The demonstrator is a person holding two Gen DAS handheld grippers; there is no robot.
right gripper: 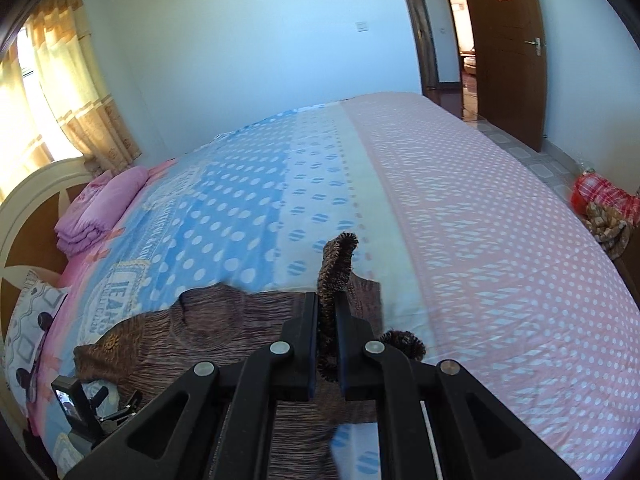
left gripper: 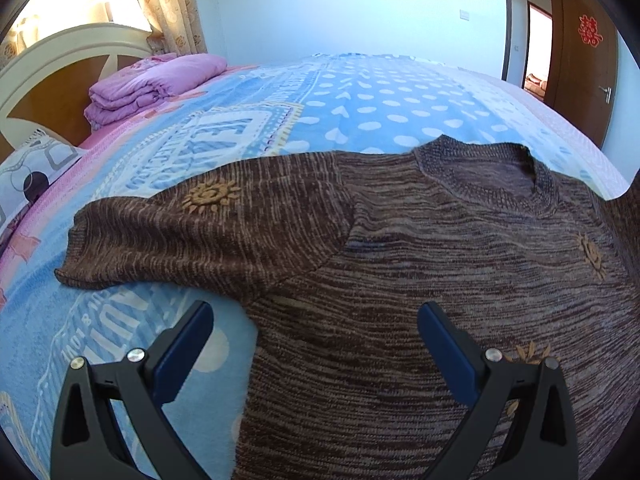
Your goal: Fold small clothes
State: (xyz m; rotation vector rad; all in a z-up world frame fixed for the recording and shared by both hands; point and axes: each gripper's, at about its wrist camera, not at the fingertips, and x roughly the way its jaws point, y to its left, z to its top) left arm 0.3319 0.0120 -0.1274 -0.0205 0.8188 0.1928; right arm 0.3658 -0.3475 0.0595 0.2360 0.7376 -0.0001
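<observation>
Fingers [left gripper: 182,354] on the left gripper [left gripper: 316,356] stand wide apart, nothing between them, hovering over the sweater [left gripper: 400,280] near its left armpit edge. That brown knit sweater lies face up on the bed [left gripper: 360,112], collar [left gripper: 488,172] away from the camera, left sleeve [left gripper: 192,236] spread flat on the blue sheet. Further right, the right gripper [right gripper: 327,344] is pinched tight on the other sleeve's cuff [right gripper: 338,264], which sticks up past the tips, lifted off the bed.

Risks, my read:
- thin pinch on loose knit, so the cuff could slip out mid-fold
- nothing pins the body, so pulling the sleeve across could drag the whole sweater and bunch it
- left fingers could snag the knit if lowered carelessly
</observation>
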